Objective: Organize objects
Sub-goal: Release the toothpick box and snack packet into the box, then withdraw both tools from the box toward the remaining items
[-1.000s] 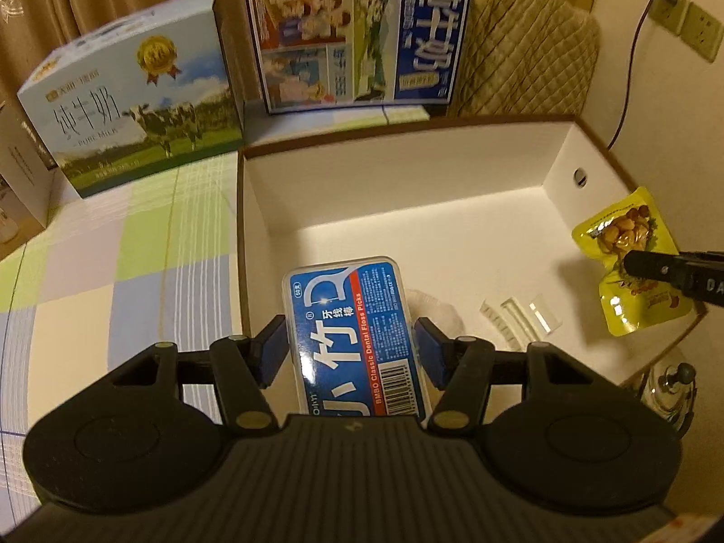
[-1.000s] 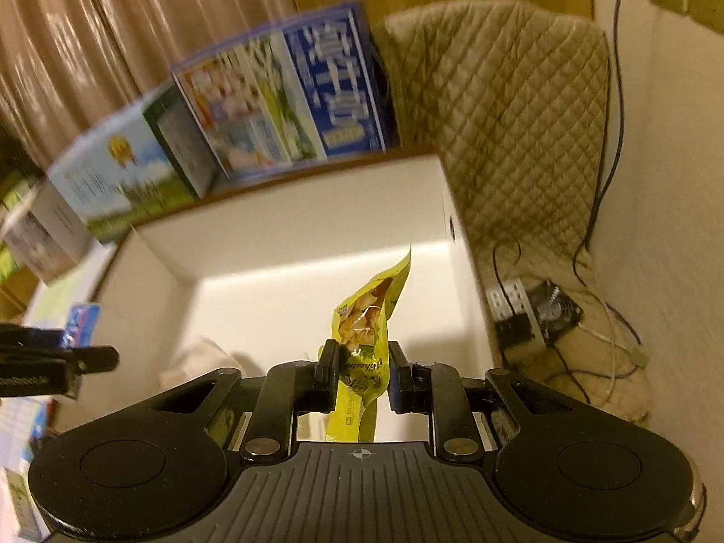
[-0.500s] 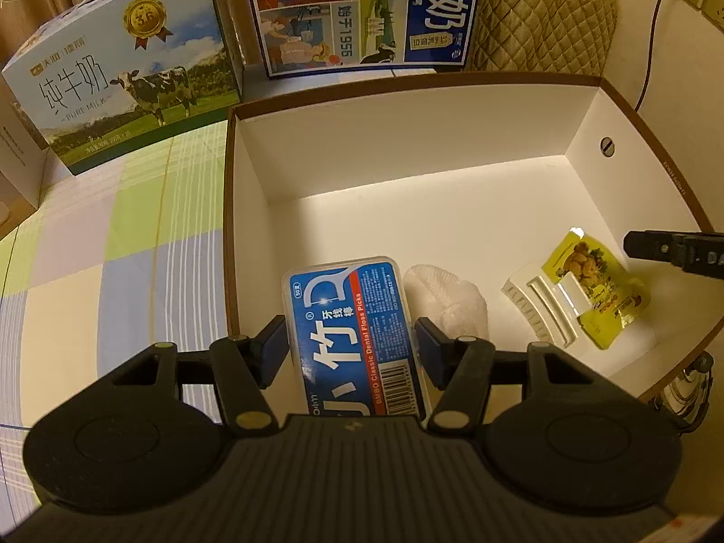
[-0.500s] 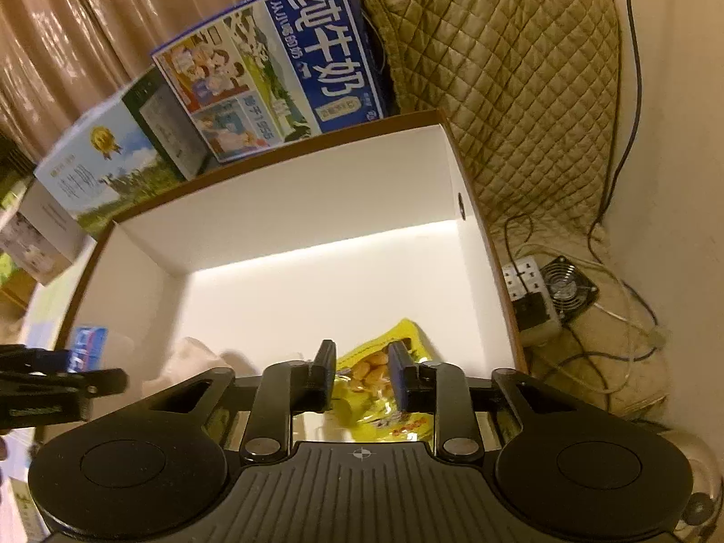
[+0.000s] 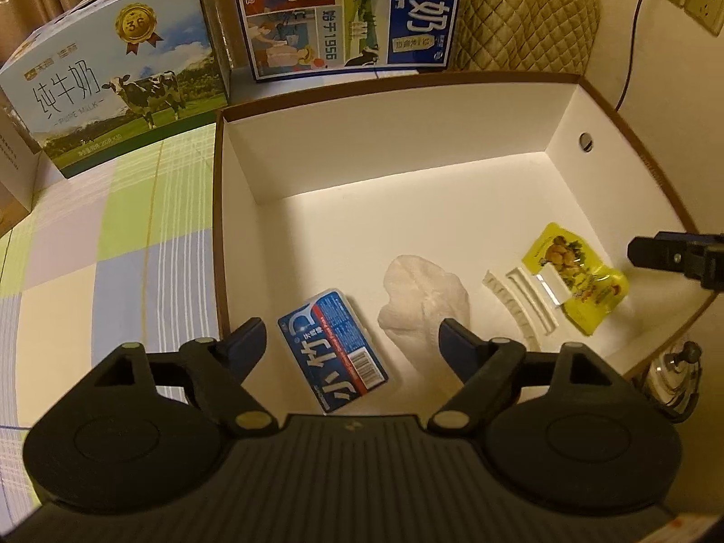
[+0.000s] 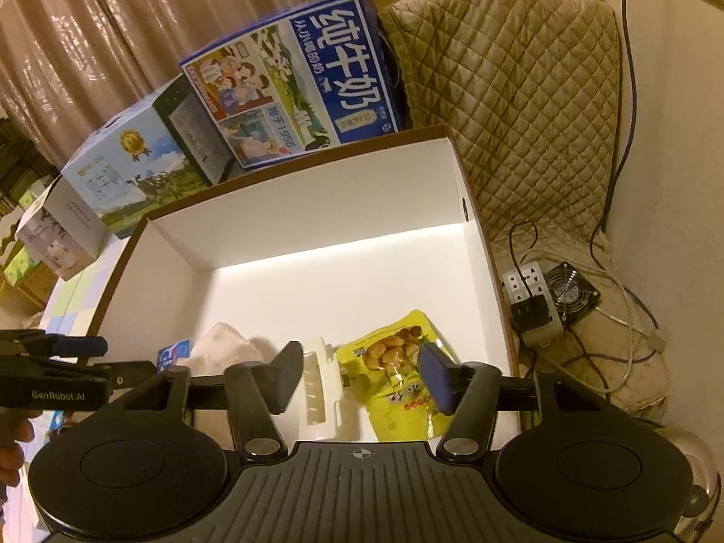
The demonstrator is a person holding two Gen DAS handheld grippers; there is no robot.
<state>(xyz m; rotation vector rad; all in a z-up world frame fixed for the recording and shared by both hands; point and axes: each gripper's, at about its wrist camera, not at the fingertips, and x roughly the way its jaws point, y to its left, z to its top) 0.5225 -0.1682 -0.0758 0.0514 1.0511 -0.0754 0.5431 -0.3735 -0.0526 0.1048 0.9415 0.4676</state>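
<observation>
A white cardboard box (image 5: 407,145) with a brown rim holds several items. A blue floss-pick case (image 5: 332,348) lies on its floor, below my open left gripper (image 5: 350,339). A white crumpled cloth (image 5: 423,305), a white plastic tray piece (image 5: 520,305) and a yellow snack packet (image 5: 574,278) lie to its right. In the right wrist view my open right gripper (image 6: 362,373) hovers over the yellow snack packet (image 6: 398,362) and the tray piece (image 6: 319,384); the cloth (image 6: 224,344) and the blue case (image 6: 174,353) show at left.
Two milk cartons (image 5: 122,90) (image 5: 348,13) stand behind the box on a checked tablecloth (image 5: 104,262). A quilted cover (image 6: 511,104), a power strip (image 6: 529,303) and a small fan (image 6: 570,292) with cables are to the right of the box.
My left gripper opened and let go of the blue case, which now lies on the box floor. My right gripper opened, leaving the yellow packet lying flat in the box.
</observation>
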